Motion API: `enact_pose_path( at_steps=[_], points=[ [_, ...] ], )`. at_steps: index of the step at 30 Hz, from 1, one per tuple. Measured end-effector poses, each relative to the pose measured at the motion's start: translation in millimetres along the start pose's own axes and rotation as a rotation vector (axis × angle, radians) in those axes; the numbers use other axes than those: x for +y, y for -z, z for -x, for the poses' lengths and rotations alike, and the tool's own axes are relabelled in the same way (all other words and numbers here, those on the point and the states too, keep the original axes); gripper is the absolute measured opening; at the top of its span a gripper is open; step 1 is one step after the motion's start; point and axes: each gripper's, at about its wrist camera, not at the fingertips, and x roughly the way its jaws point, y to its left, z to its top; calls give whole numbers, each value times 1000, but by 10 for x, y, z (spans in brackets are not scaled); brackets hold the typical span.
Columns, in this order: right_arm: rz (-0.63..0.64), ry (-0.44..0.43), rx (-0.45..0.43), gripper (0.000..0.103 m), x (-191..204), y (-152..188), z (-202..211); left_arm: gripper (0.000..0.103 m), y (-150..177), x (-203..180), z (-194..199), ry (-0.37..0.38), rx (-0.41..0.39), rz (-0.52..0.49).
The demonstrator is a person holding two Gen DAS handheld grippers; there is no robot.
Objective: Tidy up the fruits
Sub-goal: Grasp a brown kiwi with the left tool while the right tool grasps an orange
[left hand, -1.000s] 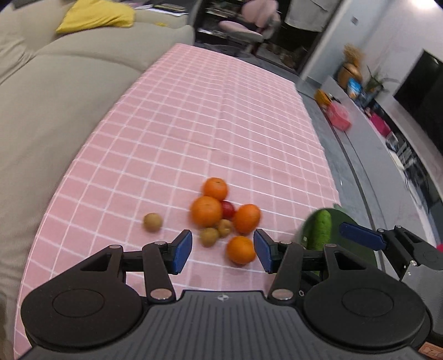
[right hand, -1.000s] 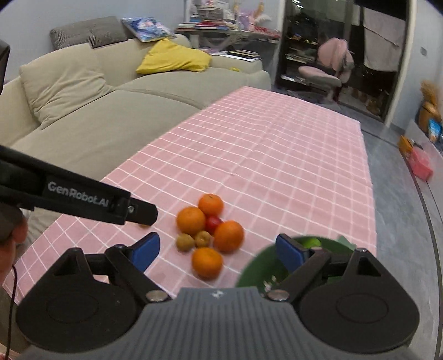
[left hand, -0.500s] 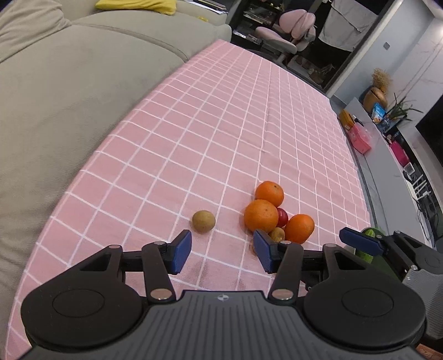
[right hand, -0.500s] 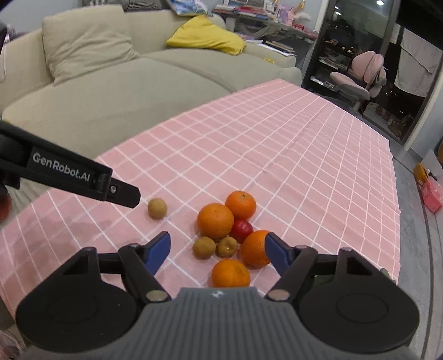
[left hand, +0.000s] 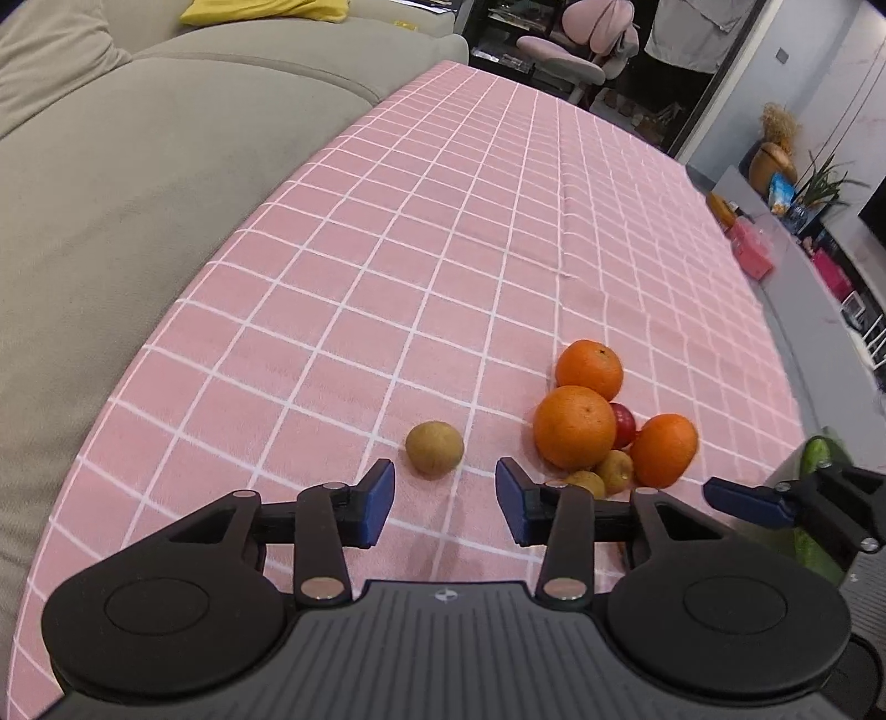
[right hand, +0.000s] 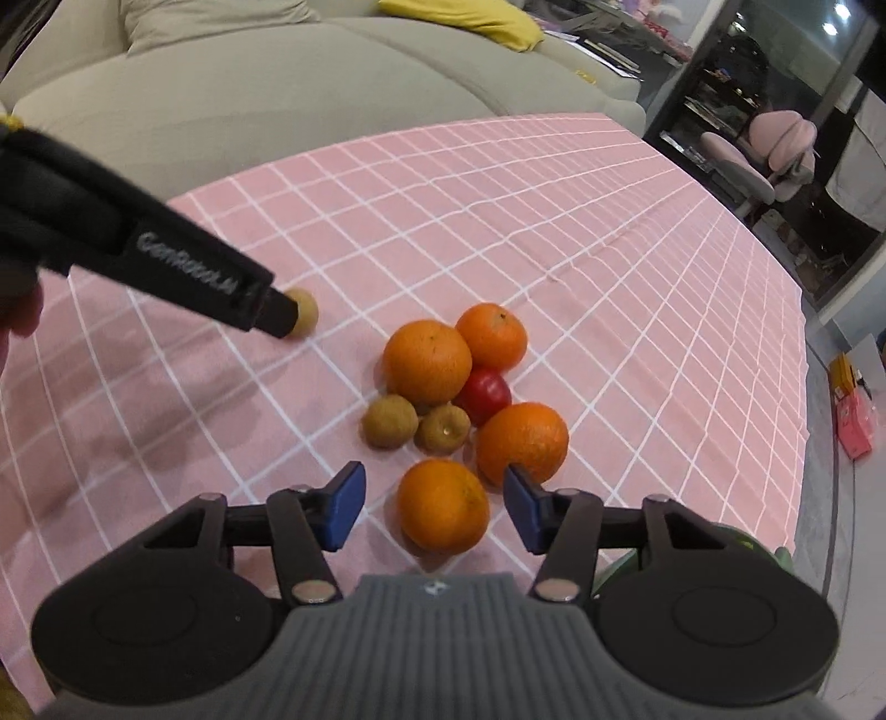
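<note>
Several oranges, a red fruit (right hand: 483, 389) and two small brown fruits (right hand: 389, 421) lie clustered on the pink checked tablecloth (left hand: 470, 232). A lone brown fruit (left hand: 434, 447) lies apart to the left, just ahead of my open, empty left gripper (left hand: 443, 501). My right gripper (right hand: 432, 504) is open with the nearest orange (right hand: 443, 505) between its fingertips, not gripped. The left gripper's finger (right hand: 166, 260) partly hides the lone brown fruit (right hand: 303, 319) in the right wrist view. The orange cluster (left hand: 576, 426) sits right of the left gripper.
A green bowl's rim (right hand: 742, 545) with a green fruit (left hand: 819, 454) shows at the table's right near edge. A beige sofa (left hand: 138, 183) runs along the table's left side. A pink chair (left hand: 576, 50) stands beyond the far end.
Both grippers have moved forward and lower towards the fruit. The left now faces the lone brown fruit; the right has come around the nearest orange. The bowl has slid out of view.
</note>
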Motion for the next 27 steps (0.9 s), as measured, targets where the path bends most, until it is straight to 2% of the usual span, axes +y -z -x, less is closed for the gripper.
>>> enact_pose_path(
  at_steps=[6, 12, 17, 23, 27],
  points=[
    [14, -8, 24, 51, 2, 15, -75, 47, -25, -16, -132, -27, 2, -1],
    [24, 0, 38, 43, 16, 67, -130, 41, -28, 2, -216, -38, 16, 16],
    [31, 9, 34, 38, 13, 79, -134, 29, -43, 3, -270, -23, 20, 24],
    [37, 13, 28, 37, 19, 87, -114, 28, -75, -26, -225, -35, 5, 24],
    [28, 17, 1, 37, 13, 83, 7, 28, -123, -89, -41, -28, -20, -6]
  ],
)
